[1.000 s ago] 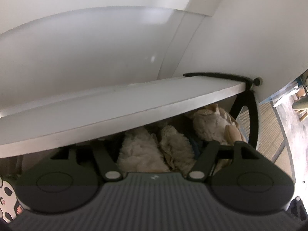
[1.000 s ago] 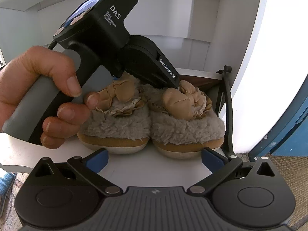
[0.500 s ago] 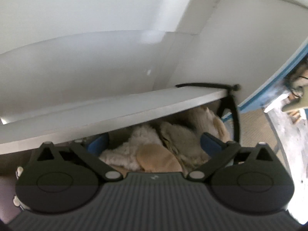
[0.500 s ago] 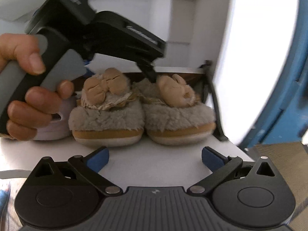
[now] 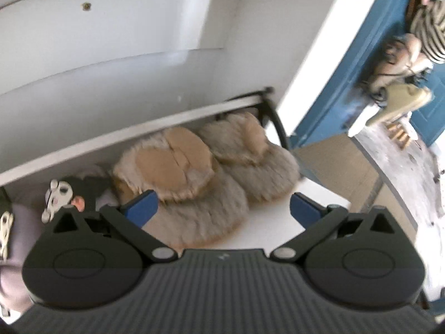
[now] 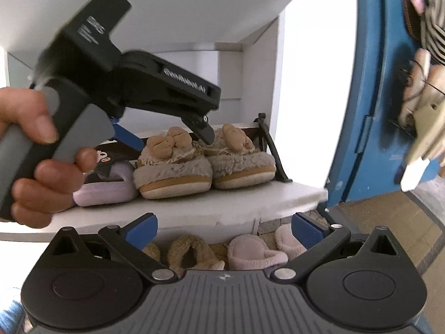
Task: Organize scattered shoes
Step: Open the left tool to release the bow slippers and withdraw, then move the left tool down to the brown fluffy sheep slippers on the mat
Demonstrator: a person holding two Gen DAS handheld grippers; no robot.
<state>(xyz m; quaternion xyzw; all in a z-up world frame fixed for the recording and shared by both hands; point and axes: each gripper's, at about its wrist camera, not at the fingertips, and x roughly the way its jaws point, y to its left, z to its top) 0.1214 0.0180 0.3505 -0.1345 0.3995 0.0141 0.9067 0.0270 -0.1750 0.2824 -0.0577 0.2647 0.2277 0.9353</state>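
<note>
- A pair of fluffy grey-beige slippers with tan bows and tan-and-cream soles [image 6: 204, 164] sits side by side on the white shelf board [image 6: 194, 208] of a white cabinet, toes toward the shelf's front edge.
- In the left wrist view the same slippers [image 5: 205, 178] fill the shelf's right half, the right one close to the black metal bracket [image 5: 274, 117] at the shelf's end.
- Just left of the slippers on that shelf rests a lilac slipper with a black-and-white cartoon face [image 6: 107, 183].
- The left gripper [image 5: 221, 208] hangs above the slippers with its blue-padded fingers [image 5: 140, 207] spread wide and nothing between them; one pad lies over the near slipper's fur in the picture, though contact cannot be told.
- From the right wrist, a hand [image 6: 36, 161] grasps the grey handle of that left gripper [image 6: 172, 139], whose tips hover just over the bows.
- The right gripper [image 6: 224, 224] is before the shelf's front edge, jaws wide apart and empty.
- Below the shelf lie a woven tan slipper [image 6: 189, 256] and a fuzzy pink slipper pair [image 6: 261, 250].
- Right of the shelf stands a blue door [image 6: 370, 89].
</note>
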